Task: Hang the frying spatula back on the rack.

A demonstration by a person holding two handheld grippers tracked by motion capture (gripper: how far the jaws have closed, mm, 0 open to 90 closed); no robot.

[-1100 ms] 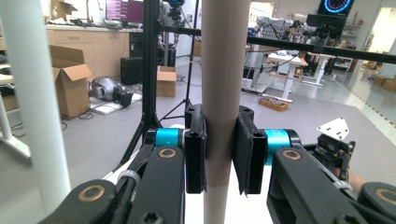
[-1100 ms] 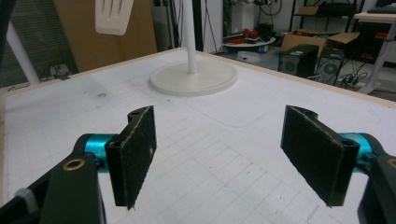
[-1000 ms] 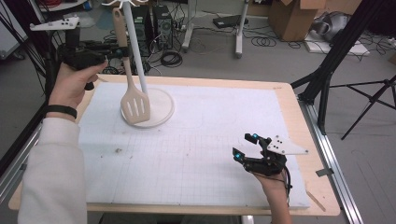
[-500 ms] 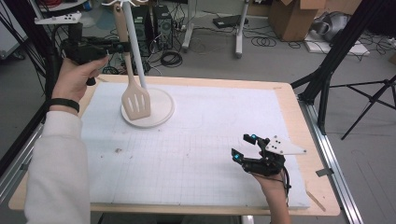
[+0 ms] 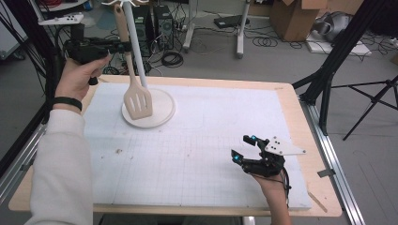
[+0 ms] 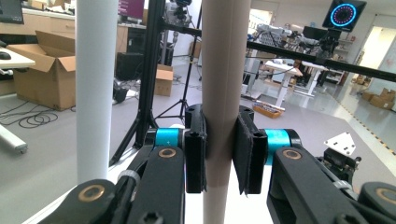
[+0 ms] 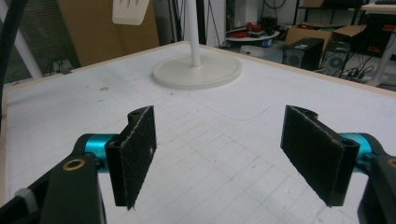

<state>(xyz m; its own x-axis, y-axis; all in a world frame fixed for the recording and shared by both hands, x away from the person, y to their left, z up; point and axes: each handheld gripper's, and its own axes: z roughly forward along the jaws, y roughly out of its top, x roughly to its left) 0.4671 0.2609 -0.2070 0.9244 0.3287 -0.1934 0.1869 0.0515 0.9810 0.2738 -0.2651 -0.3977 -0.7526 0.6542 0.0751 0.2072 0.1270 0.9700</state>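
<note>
The left gripper (image 6: 219, 156) was clamped on the spatula (image 5: 137, 101) handle, blade hanging above the stand (image 5: 162, 112) base, beside its pole; the right gripper (image 7: 219, 154) rested on the table (image 5: 291, 101), jaws apart.

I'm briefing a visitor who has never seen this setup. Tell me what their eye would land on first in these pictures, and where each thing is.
First, the slotted spatula hanging over the round base of the white stand at the table's far left, its handle clamped between the left tongs beside the stand's pole. Next, the right tongs, wide open and holding nothing, low over the white gridded mat near the front right.
</note>
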